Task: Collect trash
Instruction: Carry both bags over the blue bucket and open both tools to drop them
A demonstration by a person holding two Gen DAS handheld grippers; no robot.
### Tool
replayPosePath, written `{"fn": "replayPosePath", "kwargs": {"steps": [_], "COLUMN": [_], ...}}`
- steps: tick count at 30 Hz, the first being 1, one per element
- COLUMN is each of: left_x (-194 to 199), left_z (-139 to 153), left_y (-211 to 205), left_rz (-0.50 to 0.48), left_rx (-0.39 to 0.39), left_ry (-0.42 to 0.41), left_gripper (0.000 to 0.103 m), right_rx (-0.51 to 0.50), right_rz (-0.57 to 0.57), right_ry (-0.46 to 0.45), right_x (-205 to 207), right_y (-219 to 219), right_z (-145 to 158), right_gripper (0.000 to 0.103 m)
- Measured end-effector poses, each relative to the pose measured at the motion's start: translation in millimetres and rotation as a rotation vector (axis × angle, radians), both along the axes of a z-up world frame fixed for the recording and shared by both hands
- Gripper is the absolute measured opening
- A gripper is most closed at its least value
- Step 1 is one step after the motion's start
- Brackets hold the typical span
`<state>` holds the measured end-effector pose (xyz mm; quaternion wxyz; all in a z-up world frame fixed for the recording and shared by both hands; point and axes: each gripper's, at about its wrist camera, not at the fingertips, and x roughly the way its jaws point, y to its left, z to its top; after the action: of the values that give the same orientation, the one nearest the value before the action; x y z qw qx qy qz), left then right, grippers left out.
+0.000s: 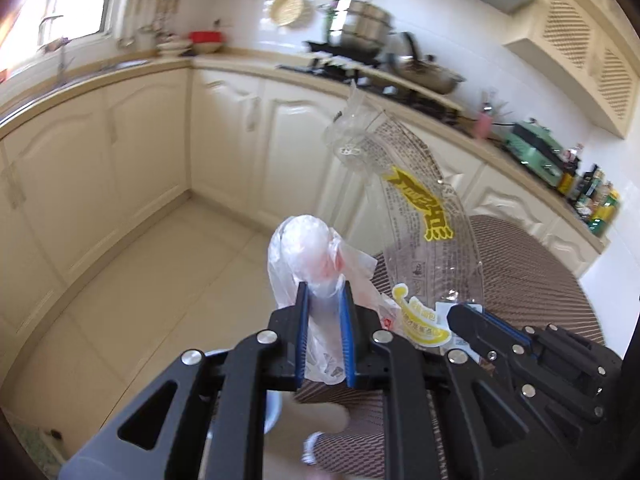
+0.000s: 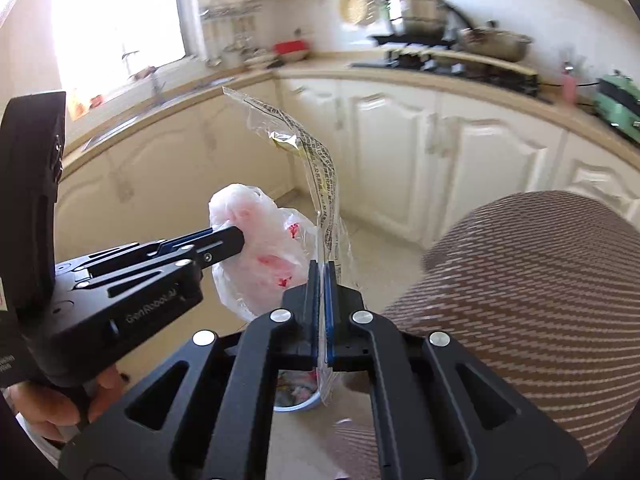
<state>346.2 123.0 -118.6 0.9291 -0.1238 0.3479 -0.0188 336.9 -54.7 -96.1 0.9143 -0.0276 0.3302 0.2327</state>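
- The left gripper (image 1: 325,296) has its blue-padded fingers (image 1: 303,320) closed on a crumpled white plastic bag (image 1: 308,256); the bag is thin, filmy and wrinkled, with blurry red print showing through, and it bulges in a rounded lump above the fingertips.
- From the right wrist view the same white plastic bag (image 2: 260,248) hangs in the air over the tiled floor (image 2: 372,240), pinched by the left gripper (image 2: 236,240) that reaches in from the left.
- The right gripper (image 2: 323,268) has its fingers (image 2: 330,300) pressed nearly together on a clear wrapper (image 2: 320,168), a stiff see-through film printed with dense black text, standing up and curling over at the top.
- In the left wrist view the clear wrapper (image 1: 416,208) shows yellow lettering and a yellow label low down, where the right gripper (image 1: 460,316) clamps it, just beside the white bag.
- A round seat with a brown woven surface (image 2: 532,280) lies to the right, beneath and behind the wrapper.
- Below the right gripper a small round bin (image 2: 296,396) shows some colourful scraps inside.
- Glossy cream cabinets (image 1: 148,148) run under a pale counter (image 1: 240,62) carrying steel pots (image 1: 364,24), blurred.
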Motion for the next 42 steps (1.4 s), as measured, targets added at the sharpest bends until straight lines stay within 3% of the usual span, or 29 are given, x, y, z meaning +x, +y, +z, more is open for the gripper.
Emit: {"fn": "replayPosePath", "kwargs": {"steps": [6, 11, 20, 27, 31, 34, 42], "left_x": [-10, -5, 26, 53, 54, 54, 51], "left_z": [-70, -147, -263, -308, -322, -326, -338], "left_y": [63, 93, 123, 126, 131, 131, 142], "left_rz": [0.080, 0.140, 0.159, 0.134, 0.152, 0.158, 0.188], "left_rx": [-0.032, -0.045, -0.109, -0.132, -0.160, -0.133, -0.142], "left_ry": [0.096, 0.219, 0.387, 0.453, 0.474, 0.495, 0.536], "left_gripper": [0.013, 0.014, 0.015, 0.018, 0.036, 0.047, 0.053], "right_rx": [-0.029, -0.069, -0.114, -0.122, -0.117, -0.113, -0.091], "right_rz": [0.063, 0.080, 0.058, 0.032, 0.019, 0.011, -0.004], "right_ry": [0.117, 0.250, 0.437, 0.525, 0.553, 0.565, 0.590], "right_x": [9, 25, 57, 79, 86, 84, 93], "right_y": [61, 97, 117, 127, 127, 126, 129], "right_z": [-61, -135, -246, -302, -319, -330, -349], "right_gripper": [0.002, 0.002, 0.002, 0.002, 0.003, 0.003, 0.003]}}
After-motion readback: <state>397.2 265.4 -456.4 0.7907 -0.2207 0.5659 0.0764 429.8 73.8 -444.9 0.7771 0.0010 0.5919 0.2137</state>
